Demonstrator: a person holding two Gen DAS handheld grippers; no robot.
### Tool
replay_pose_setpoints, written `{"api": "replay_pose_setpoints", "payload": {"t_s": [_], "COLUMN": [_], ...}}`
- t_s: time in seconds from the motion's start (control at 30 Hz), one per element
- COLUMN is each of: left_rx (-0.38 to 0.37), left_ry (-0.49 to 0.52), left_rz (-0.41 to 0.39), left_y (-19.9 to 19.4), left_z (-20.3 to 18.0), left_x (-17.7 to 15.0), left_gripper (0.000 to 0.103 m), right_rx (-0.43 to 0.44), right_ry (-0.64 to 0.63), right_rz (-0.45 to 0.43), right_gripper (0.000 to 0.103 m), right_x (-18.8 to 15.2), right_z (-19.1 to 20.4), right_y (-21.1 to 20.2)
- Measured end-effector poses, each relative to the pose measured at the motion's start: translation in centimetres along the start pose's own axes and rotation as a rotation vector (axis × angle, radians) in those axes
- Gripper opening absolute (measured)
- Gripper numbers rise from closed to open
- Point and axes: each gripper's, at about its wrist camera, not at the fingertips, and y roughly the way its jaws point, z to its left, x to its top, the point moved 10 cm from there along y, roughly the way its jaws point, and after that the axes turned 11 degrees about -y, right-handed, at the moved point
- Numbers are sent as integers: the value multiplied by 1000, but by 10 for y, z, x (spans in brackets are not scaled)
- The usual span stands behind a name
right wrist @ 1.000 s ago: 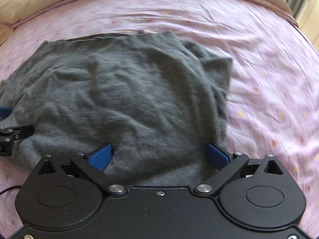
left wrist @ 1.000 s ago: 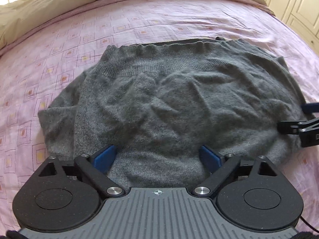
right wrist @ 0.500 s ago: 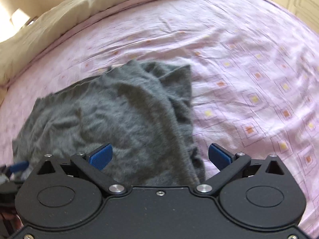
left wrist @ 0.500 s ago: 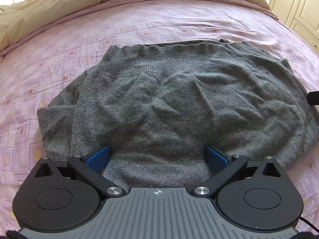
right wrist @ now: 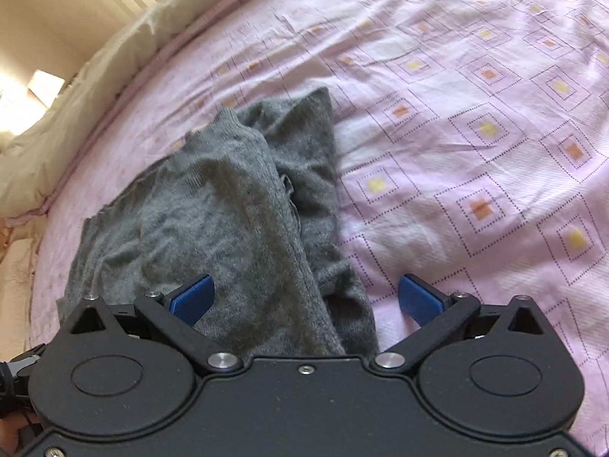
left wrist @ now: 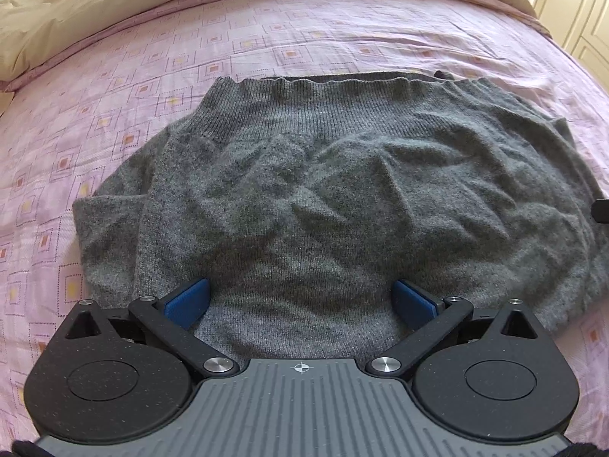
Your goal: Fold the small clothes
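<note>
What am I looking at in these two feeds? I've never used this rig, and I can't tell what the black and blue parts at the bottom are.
Each feed comes from a camera on a hand-held gripper, looking forward along its two blue fingers. The black discs and arms below are the tool itself. One feed shows the left gripper, the other the right gripper. Both are open and hold nothing. A grey sweater lies rumpled on a pink patterned bedsheet. The right feed looks along the sweater's side edge, with bare sheet beside it.
</note>
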Motion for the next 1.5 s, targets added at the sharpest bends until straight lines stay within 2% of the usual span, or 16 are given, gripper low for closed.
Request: {"api": "replay_pose_setpoints", "payload": {"t_s": [0.23,0.33,0.4,0.5,0.67,0.8,0.97,1.07,1.17,1.23,1.27,1.3,1.37,1.5], "left_rx": [15,17,20,28,40,47,58,78,81,82,76,59,25,25], "left_ry": [-14,-15,-20,-32,-53,-71,-98,-128,-76,-82,-93,-100,-99,-76], "left_rz": [29,40,45,48,48,47,44,34,51,86,88,75,54,40], "left_y": [2,3,4,5,6,7,7,6,7,6,3,-2,-10,-4], "left_z": [0,-1,-1,0,0,1,2,2,-1,-2,-4,-9,-21,-42], "left_x": [1,2,2,3,4,5,7,9,11,16,19,24,34,53], "left_gripper": [103,103,103,103,103,103,103,103,103,102,98,89,88,88], "right_rx": [88,129,207,274,391,400,334,323,349,389,411,432,461,476], "right_ry": [37,10,-3,-31,4,1,-17,-80,-103,-59,-30,2,47,45], "right_rz": [-66,-36,-15,4,35,67,94,121,110,106,110,115,125,135], "right_gripper": [103,103,103,103,103,103,103,103,103,103,103,103,103,103], "right_x": [1,5,10,19,34,48,55,54,53,53,54,55,57,59], "right_z": [-6,-4,0,2,4,12,26,33,34,28,24,21,17,18], "right_y": [-9,-8,-5,0,10,25,35,38,39,37,37,37,38,39]}}
